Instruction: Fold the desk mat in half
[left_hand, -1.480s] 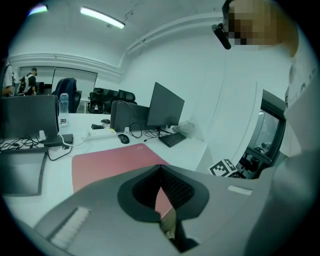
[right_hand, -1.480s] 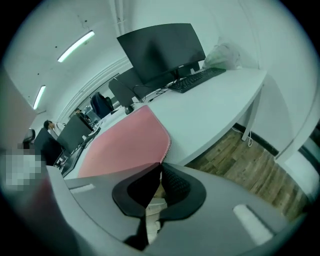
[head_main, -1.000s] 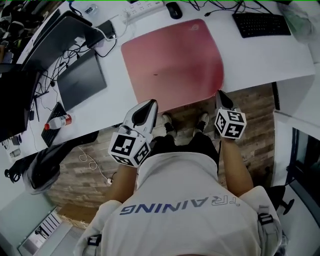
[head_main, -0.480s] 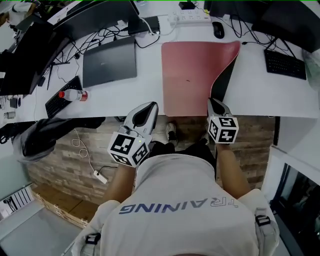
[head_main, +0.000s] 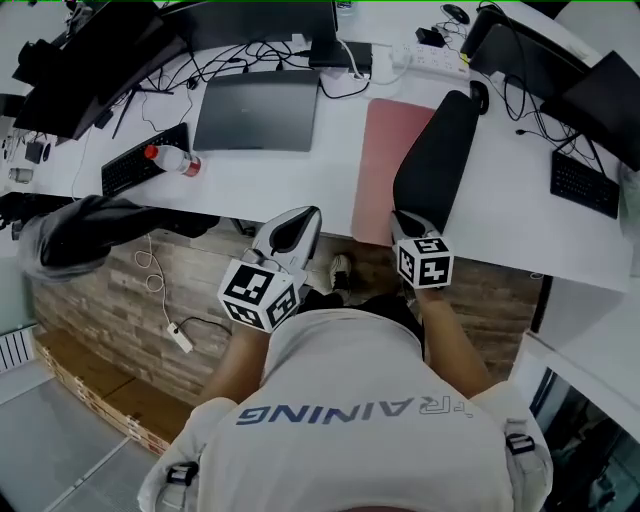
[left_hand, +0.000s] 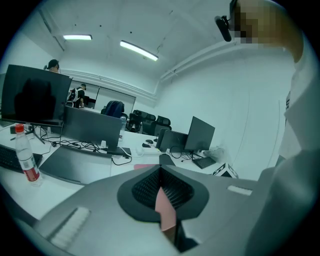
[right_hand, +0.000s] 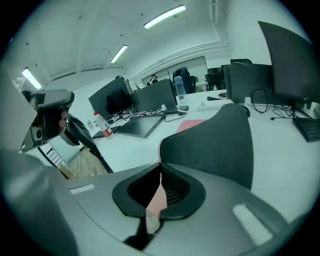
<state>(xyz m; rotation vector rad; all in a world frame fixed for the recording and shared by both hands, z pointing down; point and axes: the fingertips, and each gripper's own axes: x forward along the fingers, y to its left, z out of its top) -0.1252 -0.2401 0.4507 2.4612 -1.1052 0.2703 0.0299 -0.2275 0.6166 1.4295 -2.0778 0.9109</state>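
Note:
The desk mat's pink top lies on the white desk. Its right half stands lifted and curls leftward, showing the black underside. My right gripper is at the desk's near edge, shut on the mat's near right corner. In the right gripper view the black flap rises straight from the closed jaws of the right gripper, with pink beyond. My left gripper hovers at the desk edge left of the mat, apart from it. Its jaws meet in the left gripper view, nothing pinched.
A closed laptop lies left of the mat, with a bottle and a keyboard further left. A power strip and a mouse sit behind the mat. Another keyboard is at the right. Monitors line the far edge.
The mat lay flat a second ago. My right gripper has since raised its right side and swung it leftward, exposing the black underside. The head view has shifted; the left gripper kept its place.

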